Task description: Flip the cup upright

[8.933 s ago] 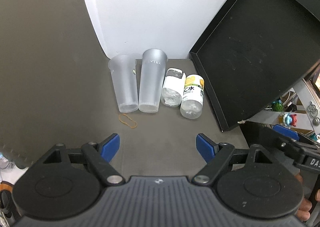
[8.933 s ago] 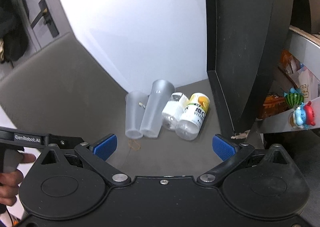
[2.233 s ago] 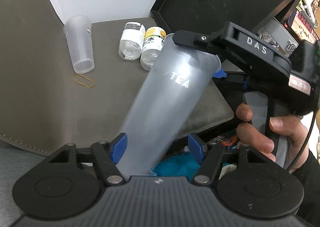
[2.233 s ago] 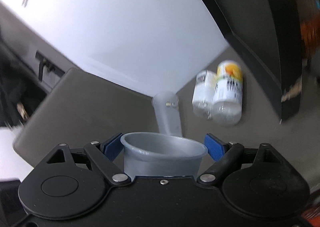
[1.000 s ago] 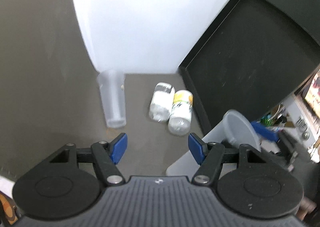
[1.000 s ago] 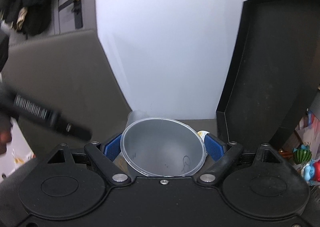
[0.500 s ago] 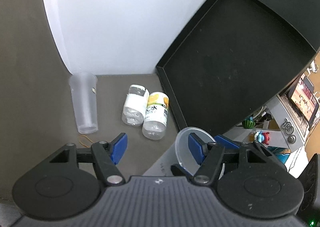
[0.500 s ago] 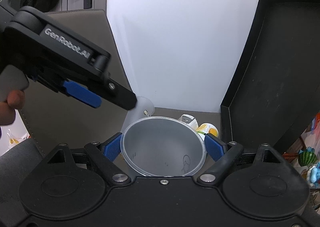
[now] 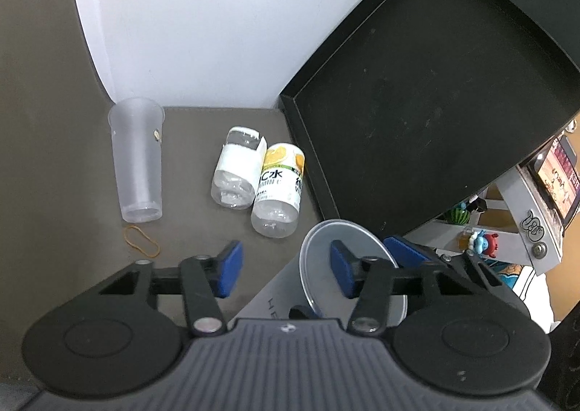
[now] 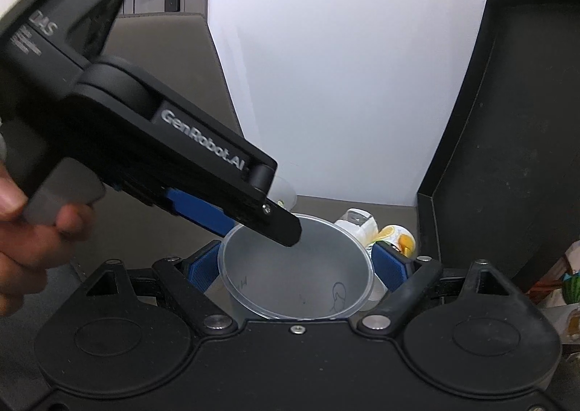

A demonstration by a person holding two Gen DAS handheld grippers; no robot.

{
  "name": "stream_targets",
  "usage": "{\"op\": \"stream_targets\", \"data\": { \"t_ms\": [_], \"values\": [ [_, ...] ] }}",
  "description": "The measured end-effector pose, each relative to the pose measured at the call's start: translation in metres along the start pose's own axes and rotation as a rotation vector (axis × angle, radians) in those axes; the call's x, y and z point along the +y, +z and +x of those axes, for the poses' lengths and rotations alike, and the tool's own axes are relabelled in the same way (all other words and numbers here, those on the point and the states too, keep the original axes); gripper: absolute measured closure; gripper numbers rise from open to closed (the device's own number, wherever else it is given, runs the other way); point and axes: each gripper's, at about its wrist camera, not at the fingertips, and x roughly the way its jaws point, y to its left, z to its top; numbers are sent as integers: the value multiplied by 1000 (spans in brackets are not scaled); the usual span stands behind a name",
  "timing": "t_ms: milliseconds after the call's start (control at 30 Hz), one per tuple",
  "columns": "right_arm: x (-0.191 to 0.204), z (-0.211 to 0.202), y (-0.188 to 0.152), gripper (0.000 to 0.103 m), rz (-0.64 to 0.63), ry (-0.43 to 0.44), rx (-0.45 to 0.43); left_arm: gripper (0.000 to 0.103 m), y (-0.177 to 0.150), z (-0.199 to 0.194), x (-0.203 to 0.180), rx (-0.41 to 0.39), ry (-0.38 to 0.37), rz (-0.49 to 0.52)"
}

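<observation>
My right gripper (image 10: 295, 269) is shut on a frosted grey cup (image 10: 308, 287), mouth up toward its camera. In the left wrist view the same cup (image 9: 319, 266) shows at the lower right with its open rim facing me. My left gripper (image 9: 286, 267) is open; its right finger (image 9: 340, 267) reaches over the cup's rim while its left finger (image 9: 228, 266) stays outside. In the right wrist view the left gripper's black finger tip (image 10: 282, 226) sits over the cup's mouth. A second frosted cup (image 9: 137, 160) lies on the grey seat.
Two plastic bottles (image 9: 239, 168) (image 9: 277, 193) lie side by side on the seat. A yellow rubber band (image 9: 141, 238) lies near the lying cup's base. A big black tray (image 9: 427, 95) leans at the right. White wall behind. Shelves with toys (image 9: 482, 240) at the far right.
My left gripper has moved closer to the held cup, and its right finger now reaches over the rim. The right gripper still holds the cup mouth up.
</observation>
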Motion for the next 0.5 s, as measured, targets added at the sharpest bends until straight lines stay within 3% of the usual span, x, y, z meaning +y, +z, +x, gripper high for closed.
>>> {"op": "stream_targets", "data": {
  "t_ms": [500],
  "values": [
    [-14, 15, -13, 9, 118, 66, 15, 58, 1, 15, 7, 21, 39, -17]
  ]
}}
